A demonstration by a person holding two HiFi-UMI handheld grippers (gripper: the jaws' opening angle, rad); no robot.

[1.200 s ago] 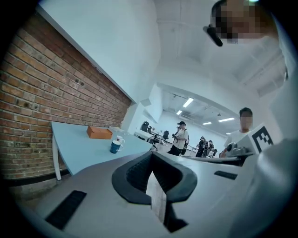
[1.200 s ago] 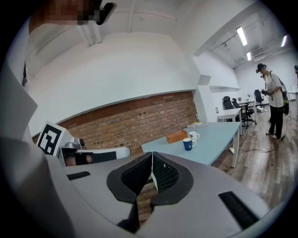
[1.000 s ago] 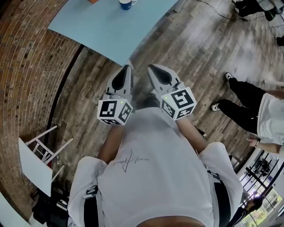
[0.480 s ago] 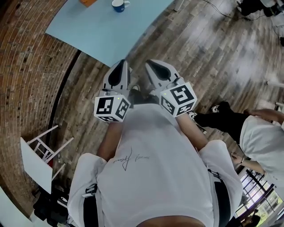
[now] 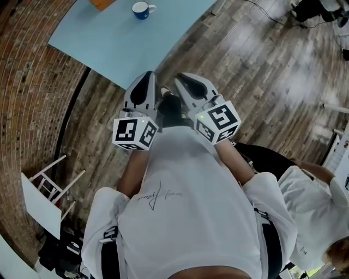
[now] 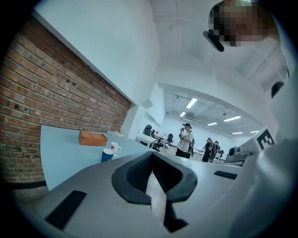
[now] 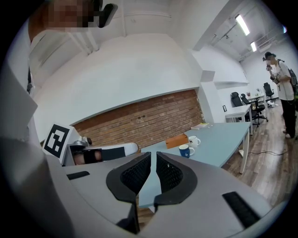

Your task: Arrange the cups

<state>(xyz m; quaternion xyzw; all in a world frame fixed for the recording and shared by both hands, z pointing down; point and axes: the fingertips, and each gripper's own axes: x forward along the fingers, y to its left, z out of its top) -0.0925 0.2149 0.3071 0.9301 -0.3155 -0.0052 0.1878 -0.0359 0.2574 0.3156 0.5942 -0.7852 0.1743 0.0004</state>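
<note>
Both tongs, the left gripper (image 6: pixel 152 160) and right gripper (image 7: pixel 153 160), are clenched on nothing, close to the person's chest. Farther off, the blue cup (image 5: pixel 140 9) and white cup (image 7: pixel 193 140) stand together on the table (image 5: pixel 125 38); the jaws should open before reaching them.

A pale blue table (image 5: pixel 136 41) carried a blue cup (image 5: pixel 141 9) with a white cup (image 7: pixel 193 141) just beside it. An orange-brown box (image 6: pixel 92 138) lay flat near them.
</note>
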